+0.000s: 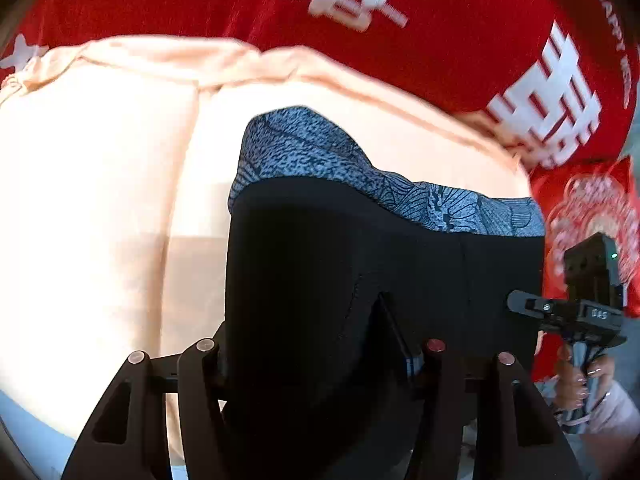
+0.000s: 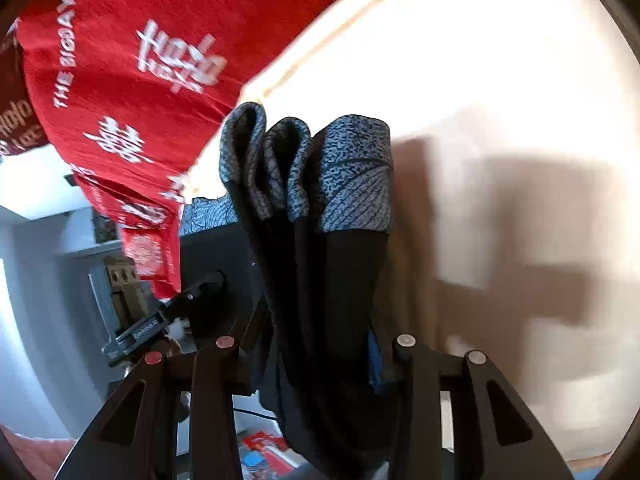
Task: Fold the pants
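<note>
Black pants (image 1: 340,260) with a grey-blue patterned band (image 1: 304,148) hang lifted above a cream bed cover. In the left wrist view my left gripper (image 1: 320,360) is shut on the black cloth, which fills the gap between its fingers and hides the tips. At the right edge of the pants my right gripper (image 1: 520,304) pinches the cloth, with a person's hand (image 1: 580,380) on its handle. In the right wrist view the pants (image 2: 344,280) are bunched in several folds in my right gripper (image 2: 320,352), the patterned band (image 2: 352,168) farthest from it. My left gripper (image 2: 212,280) grips the far edge at the left.
A cream bed cover (image 1: 100,200) spreads under the pants, brightly lit at the right (image 2: 480,80). A red cloth with white lettering (image 1: 440,40) lies along its far side (image 2: 120,60). Beyond the bed edge stands a grey shelf unit (image 2: 120,280), and coloured items lie on the floor (image 2: 264,452).
</note>
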A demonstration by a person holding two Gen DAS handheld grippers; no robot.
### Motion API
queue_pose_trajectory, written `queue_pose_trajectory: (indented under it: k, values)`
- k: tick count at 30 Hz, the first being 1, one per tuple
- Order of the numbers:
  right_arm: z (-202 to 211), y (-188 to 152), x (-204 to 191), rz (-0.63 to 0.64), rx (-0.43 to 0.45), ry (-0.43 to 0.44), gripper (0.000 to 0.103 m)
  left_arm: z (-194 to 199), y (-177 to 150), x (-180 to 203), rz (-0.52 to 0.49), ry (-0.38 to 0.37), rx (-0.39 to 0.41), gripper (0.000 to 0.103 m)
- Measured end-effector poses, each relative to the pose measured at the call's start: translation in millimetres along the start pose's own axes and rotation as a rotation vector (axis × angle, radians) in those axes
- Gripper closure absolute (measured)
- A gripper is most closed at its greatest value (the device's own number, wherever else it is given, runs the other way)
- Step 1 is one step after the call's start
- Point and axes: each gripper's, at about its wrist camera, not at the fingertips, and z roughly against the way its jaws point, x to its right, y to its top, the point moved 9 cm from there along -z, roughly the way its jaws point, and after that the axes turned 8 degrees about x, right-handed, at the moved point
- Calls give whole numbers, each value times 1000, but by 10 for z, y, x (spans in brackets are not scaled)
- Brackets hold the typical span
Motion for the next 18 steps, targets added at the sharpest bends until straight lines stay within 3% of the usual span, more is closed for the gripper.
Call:
queue_pose_trajectory:
  k: [2,4,8,18]
  values:
    - [-88,-88,176,4,1,-48,55,-115,-109,-200,-48,87,10,28]
    - [-97,-74,273,3,40,-76,47,-151,-154,-350,-46,105,34,4]
    - [-40,-99,334,-22,55,-122,42,-109,-178,-530,8,96,35,1]
    - [578,-260,356,4,191,-427,28,366,-300,-406,-111,289,64,1]
